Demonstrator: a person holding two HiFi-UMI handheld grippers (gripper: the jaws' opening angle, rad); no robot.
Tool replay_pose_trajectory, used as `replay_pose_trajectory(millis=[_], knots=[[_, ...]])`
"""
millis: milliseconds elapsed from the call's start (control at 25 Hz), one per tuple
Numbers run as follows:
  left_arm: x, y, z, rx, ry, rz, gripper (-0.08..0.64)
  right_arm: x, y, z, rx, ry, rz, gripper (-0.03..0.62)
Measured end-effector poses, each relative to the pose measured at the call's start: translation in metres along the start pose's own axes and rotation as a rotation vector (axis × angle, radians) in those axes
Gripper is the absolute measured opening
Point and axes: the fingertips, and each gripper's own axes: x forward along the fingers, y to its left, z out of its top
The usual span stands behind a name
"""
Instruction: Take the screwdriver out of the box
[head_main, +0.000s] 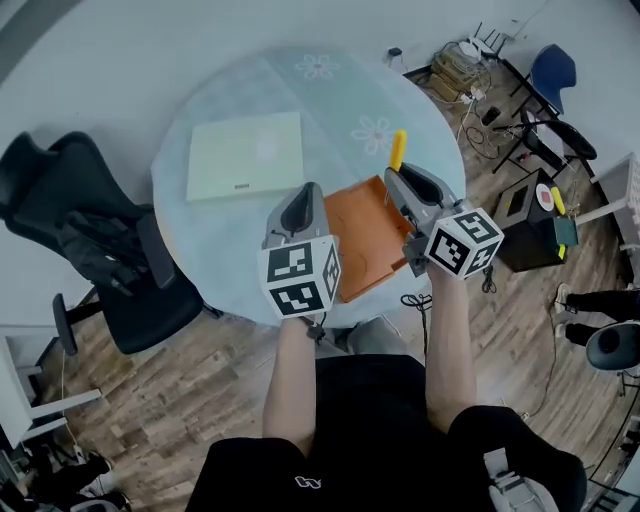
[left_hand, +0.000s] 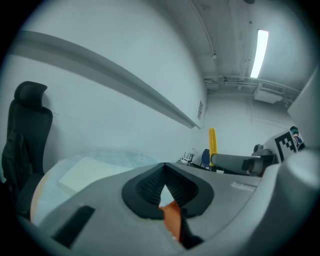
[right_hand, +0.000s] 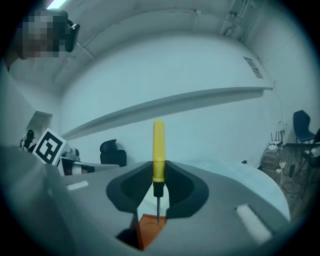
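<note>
A yellow-handled screwdriver (head_main: 398, 150) stands upright, with my right gripper (head_main: 392, 176) shut on the lower end of its handle. In the right gripper view the screwdriver (right_hand: 158, 150) has its handle up and its thin shaft pointing down between the pads of the right gripper (right_hand: 158, 185). Below lies the open orange box (head_main: 368, 240) on the round table (head_main: 330, 90); the orange box (right_hand: 150, 227) also shows under the jaws. My left gripper (head_main: 303, 192) hovers over the box's left edge. In its own view the left gripper (left_hand: 164, 182) has its tips together and nothing between them.
A pale flat box (head_main: 245, 155) lies on the table's left half. A black office chair (head_main: 90, 250) stands left of the table. To the right on the wood floor are cables, a blue chair (head_main: 553, 70) and a black case (head_main: 530, 225).
</note>
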Motion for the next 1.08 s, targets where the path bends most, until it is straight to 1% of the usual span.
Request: replay_pose_trajectory(millis=[80,240,440,600,840,1080], knots=[[0.002,-0.009,0.008,0.012,-0.019,-0.023,0.000,-0.002,0.005,0.005,-0.021,0.004,0.017,0.086],[0.005,-0.029,0.012,0.022,-0.027,-0.071,0.000,-0.016,0.007,0.012,-0.043,0.004,0.016,0.086],[0.005,-0.047,0.003,0.004,-0.014,-0.105,0.001,-0.030,0.005,0.013,-0.044,0.011,0.000,0.086],[0.001,-0.038,-0.005,-0.010,0.003,-0.092,0.000,-0.031,0.007,0.005,-0.030,0.021,-0.013,0.086],[-0.009,-0.014,-0.014,-0.023,0.022,-0.050,0.001,-0.017,0.008,-0.008,0.046,-0.007,-0.016,0.086],[-0.012,0.003,-0.016,-0.024,0.031,-0.033,0.000,-0.003,0.016,-0.014,0.040,0.006,-0.008,0.086]])
